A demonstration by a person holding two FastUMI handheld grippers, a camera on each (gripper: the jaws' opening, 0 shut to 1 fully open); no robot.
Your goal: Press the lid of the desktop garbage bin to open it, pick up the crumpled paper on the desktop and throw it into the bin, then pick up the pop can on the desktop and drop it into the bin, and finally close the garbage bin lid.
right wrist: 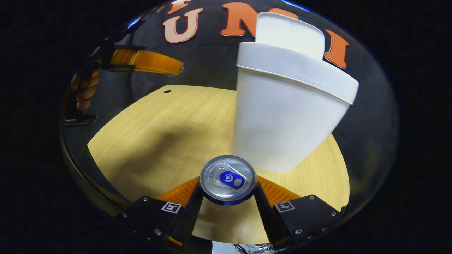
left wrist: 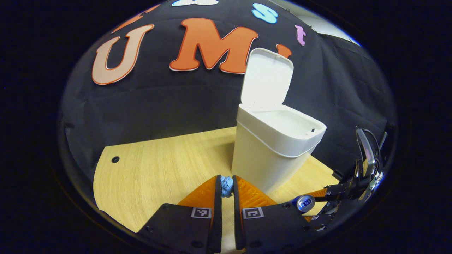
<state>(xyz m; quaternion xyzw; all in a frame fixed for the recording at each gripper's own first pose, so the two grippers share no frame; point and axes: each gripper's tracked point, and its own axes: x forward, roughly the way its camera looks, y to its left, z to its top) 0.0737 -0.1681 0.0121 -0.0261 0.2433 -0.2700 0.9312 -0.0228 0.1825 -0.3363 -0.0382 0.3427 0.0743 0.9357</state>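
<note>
The open-lidded bin (left wrist: 275, 151) stands on the worktop (left wrist: 159, 169). The left hand-held gripper (left wrist: 227, 190) clamps the crumpled paper (left wrist: 226, 186); the right hand-held gripper (right wrist: 228, 192) grasps the pop can (right wrist: 228, 179).

White garbage bin (left wrist: 272, 155) standing upright on the wooden bench (left wrist: 155, 165), its lid (left wrist: 267, 77) flipped up and open, small blue crumpled paper (left wrist: 226, 186) pinched between the left hand-held gripper's fingers, silver pop can (right wrist: 228, 179) with blue tab upright, clamped in the right hand-held gripper just beside the bin's base
</note>
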